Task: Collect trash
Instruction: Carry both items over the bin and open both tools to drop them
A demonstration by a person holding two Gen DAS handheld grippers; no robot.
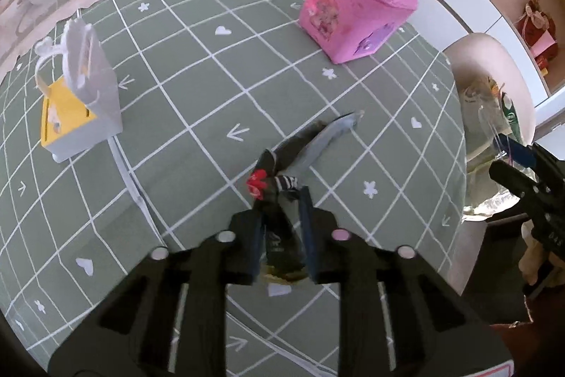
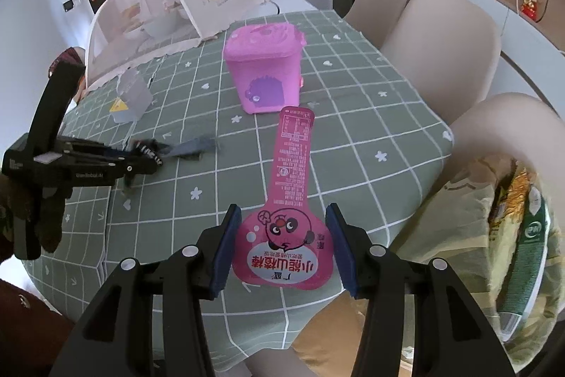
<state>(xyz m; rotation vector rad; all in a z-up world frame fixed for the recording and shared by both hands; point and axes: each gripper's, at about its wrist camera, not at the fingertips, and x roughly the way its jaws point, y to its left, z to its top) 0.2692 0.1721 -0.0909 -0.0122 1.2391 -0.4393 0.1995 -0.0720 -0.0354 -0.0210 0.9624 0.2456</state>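
Observation:
My left gripper [image 1: 280, 200] is shut on a dark crumpled wrapper [image 1: 282, 242] with red and striped print, its grey tail [image 1: 332, 133] trailing over the green checked tablecloth [image 1: 197, 87]. It also shows in the right wrist view [image 2: 152, 158]. A pink spoon-shaped snack wrapper [image 2: 289, 200] lies on the cloth near the table's front edge, its round end between my right gripper's open fingers [image 2: 282, 246], with gaps on both sides. A pink bin [image 2: 265, 69] stands behind it, also in the left wrist view [image 1: 353, 9].
A white and yellow box [image 1: 77, 105] stands at the left. A mesh food cover [image 2: 169, 20] sits at the back. Beige chairs [image 2: 448, 37] line the right side. A plastic bag with packets [image 2: 512, 218] rests on the nearest chair.

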